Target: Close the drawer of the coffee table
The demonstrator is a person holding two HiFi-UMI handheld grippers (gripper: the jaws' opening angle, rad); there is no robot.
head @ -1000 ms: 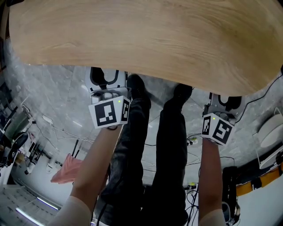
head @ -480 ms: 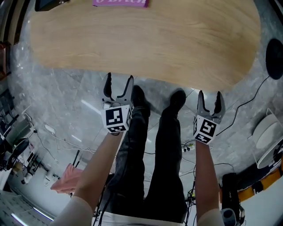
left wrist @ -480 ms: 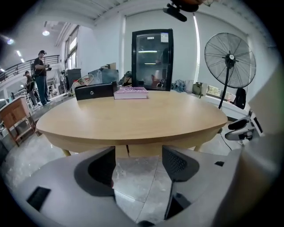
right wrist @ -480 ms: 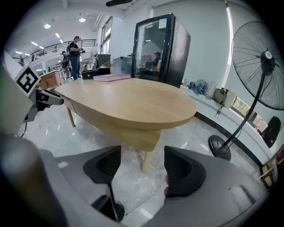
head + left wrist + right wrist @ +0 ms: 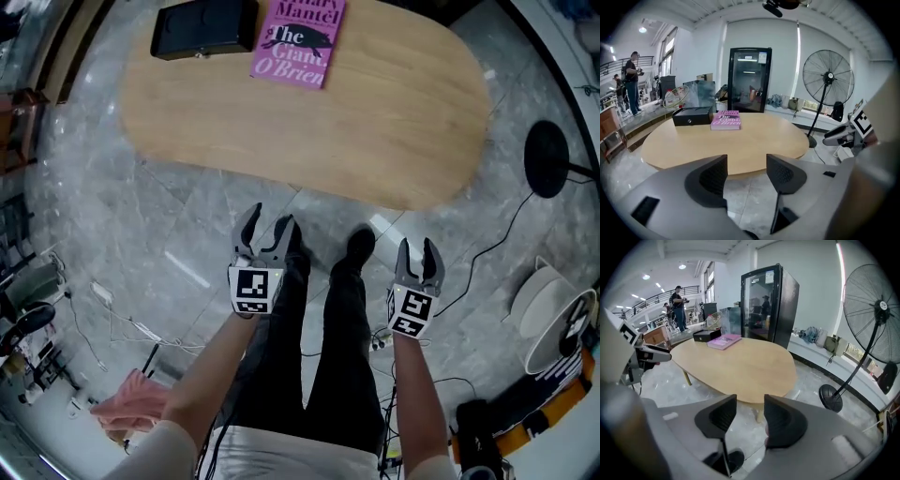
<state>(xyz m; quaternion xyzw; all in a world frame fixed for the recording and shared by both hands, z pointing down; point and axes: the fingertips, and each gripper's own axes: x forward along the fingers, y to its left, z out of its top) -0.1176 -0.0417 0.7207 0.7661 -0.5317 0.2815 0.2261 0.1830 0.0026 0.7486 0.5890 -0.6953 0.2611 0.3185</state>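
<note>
Left gripper [image 5: 268, 221] and right gripper [image 5: 418, 249] both empty, jaws apart, just been closing, right narrower; both over floor [image 5: 178, 225] near tabletop [image 5: 309, 131].

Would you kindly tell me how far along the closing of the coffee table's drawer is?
Looks done: no drawer juts from the near edge of the oval light-wood coffee table, though the drawer front itself is out of view. In hand: nothing. The left gripper and right gripper hang clear of the table, jaws apart and empty, having just been closing. Left: nothing evident.
</note>
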